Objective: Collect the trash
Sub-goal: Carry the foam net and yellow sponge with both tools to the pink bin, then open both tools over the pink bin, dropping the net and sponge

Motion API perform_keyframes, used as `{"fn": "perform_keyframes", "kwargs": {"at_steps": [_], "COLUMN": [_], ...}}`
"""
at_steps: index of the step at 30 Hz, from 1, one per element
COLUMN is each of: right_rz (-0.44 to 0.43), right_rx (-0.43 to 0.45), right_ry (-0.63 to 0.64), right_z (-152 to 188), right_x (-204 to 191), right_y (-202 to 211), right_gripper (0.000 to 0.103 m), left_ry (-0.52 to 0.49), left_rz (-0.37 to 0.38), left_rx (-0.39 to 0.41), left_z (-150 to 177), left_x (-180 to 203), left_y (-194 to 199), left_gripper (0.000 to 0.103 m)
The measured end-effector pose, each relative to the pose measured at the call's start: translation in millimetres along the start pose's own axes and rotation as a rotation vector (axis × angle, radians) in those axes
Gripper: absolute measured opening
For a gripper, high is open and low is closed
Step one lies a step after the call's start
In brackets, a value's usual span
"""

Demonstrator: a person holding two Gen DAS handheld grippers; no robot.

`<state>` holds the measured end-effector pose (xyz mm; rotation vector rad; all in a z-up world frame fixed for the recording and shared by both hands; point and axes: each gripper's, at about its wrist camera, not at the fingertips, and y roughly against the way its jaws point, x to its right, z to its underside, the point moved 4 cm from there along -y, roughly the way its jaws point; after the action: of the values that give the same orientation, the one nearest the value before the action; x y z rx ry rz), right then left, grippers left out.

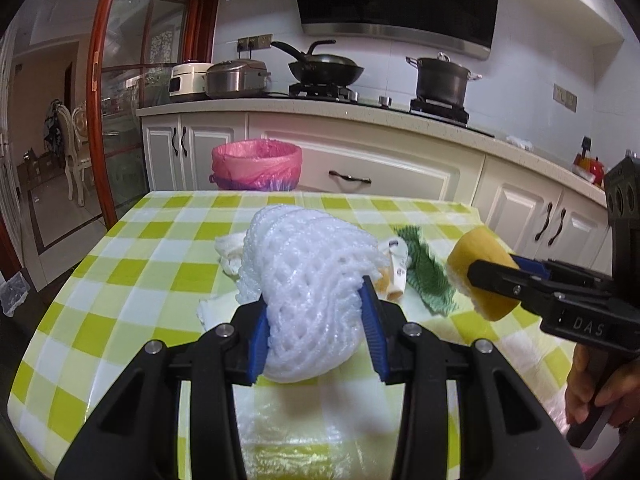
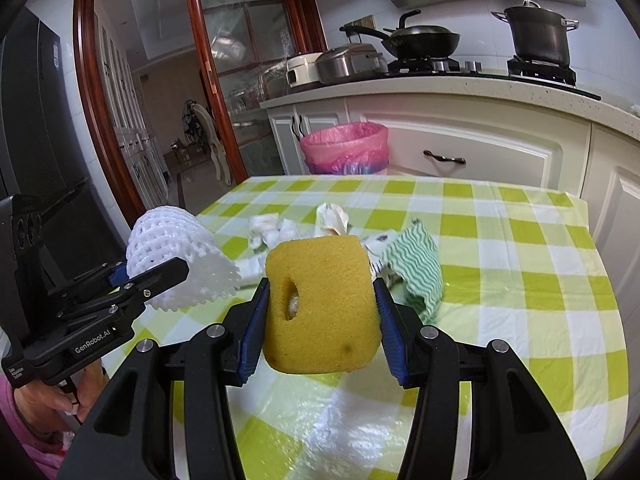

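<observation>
A glass door with a red-brown frame (image 1: 100, 92) stands at the left, then white cabinets (image 1: 360, 160) and a pink-lined bin (image 1: 256, 164) behind the green-checked table (image 1: 132, 248). Over it the left gripper (image 1: 316, 320) is clamped on a crumpled white foam net (image 1: 312, 272); crumpled tissues (image 2: 268, 228) and a green wavy cloth (image 2: 416, 264) lie beyond; the right gripper (image 2: 320, 312) squeezes a yellow sponge (image 2: 320, 312) with a hole.
</observation>
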<state>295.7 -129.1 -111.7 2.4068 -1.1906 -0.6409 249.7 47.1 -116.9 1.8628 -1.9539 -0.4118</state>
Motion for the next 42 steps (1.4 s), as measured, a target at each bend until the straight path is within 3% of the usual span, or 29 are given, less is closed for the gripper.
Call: {"fn": "perform_keyframes", "kwargs": {"at_steps": [11, 20, 31, 42], "right_rz": [-0.030, -0.040, -0.044, -0.041], "right_rx": [0.112, 0.149, 0.170, 0.177], "right_ry": [0.007, 0.036, 0.057, 0.103], "right_z": [-47.4, -85.8, -151.8, -232.4], "right_x": [-8.3, -5.1, 11.3, 37.0], "right_y": [-5.4, -36.6, -109.8, -200.8], "right_gripper": [0.049, 0.049, 0.049, 0.049], "left_ry": [0.019, 0.016, 0.014, 0.015], "left_rz": [-0.017, -0.049, -0.081, -0.090], "left_rx": [0.114, 0.147, 0.165, 0.177], "left_z": [-48.3, -78.2, -130.5, -197.9], "left_x": [-4.6, -20.7, -53.5, -96.4], "left_y": [-1.0, -30.2, -98.6, -192.7], "left_gripper": [0.040, 0.040, 0.040, 0.040]}}
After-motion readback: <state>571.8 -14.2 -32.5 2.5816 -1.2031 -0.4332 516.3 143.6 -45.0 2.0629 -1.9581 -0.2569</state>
